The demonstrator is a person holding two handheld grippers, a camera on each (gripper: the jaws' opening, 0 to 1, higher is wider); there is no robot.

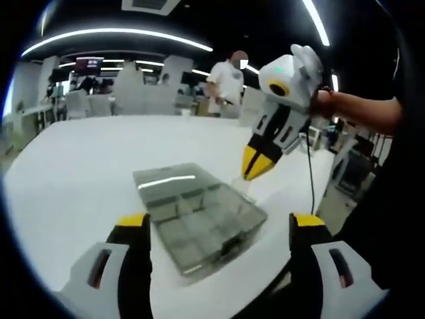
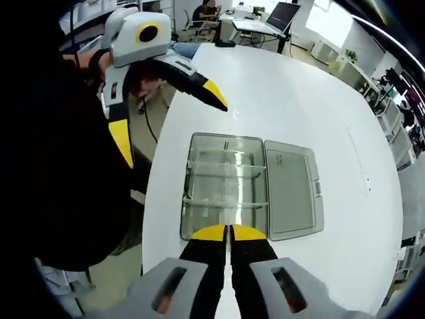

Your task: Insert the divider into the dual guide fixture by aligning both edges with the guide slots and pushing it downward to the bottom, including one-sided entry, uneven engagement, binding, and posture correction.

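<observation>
Two handheld grippers frame a clear plastic organiser box (image 2: 226, 189) lying open on a white table (image 2: 292, 100). In the right gripper view, the box sits at the centre of the frame, its compartment tray on the left and its flat lid (image 2: 290, 188) folded open to the right, so the pair's long axis runs across the frame. Clear dividers (image 2: 226, 171) cross the tray from left to right, standing upright in the side slots. Your right gripper (image 2: 229, 232) rises from the bottom edge with its yellow-tipped jaws pressed nearly together; a thin clear piece may sit between them, but you cannot tell. Your left gripper (image 2: 169, 109) shows at upper left, jaws spread wide, one tip over the table edge and one pointing down past it.

In the left gripper view, the box (image 1: 199, 222) sits at lower centre, between the widely parted jaws of the left gripper (image 1: 216, 222), lid (image 1: 174, 184) toward the top. The right gripper (image 1: 255, 166) slants down from upper right, tips closed at the box's right edge. This view also shows an office behind the table, with a standing person (image 1: 226, 86) at upper centre. No writing is readable.
</observation>
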